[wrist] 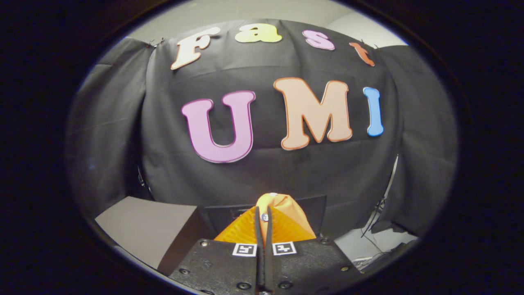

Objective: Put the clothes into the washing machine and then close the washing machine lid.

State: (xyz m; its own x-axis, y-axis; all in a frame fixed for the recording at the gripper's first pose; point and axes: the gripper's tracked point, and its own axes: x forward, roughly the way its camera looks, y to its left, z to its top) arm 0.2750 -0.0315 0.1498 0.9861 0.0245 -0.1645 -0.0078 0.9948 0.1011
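One garment: an orange piece of clothing (286,217) rises in a soft peak just ahead of the fingers, a small pale button showing on it near the fingertips.
Gripper: the gripper (264,217) has its two fingers (258,229) drawn together until they stand nearly parallel, with only a thin strip of the orange fabric between them; both press on the cloth, so the claw is closed on it.
Hold: the fabric bunches up above and to either side of the fingertips, the fuller fold lying to the right of them.
Finger bases: two ribbed orange parts (241,230) fan out on either side of the fingers, and two square black-and-white markers (244,249) sit on the dark gripper body (221,266) below them.
Beyond the garment: a dark box-like thing (315,207) stands behind the clothing, its top edge level with the peak of the cloth; what it is cannot be told from here.
Left of the fingers: a grey flat surface (143,225) slopes away beside the gripper body.
Right of the fingers: thin dark cables (378,213) hang down against the booth's black cloth wall (262,176).
Backdrop: the cloth wall stands well behind the garment and the dark box.
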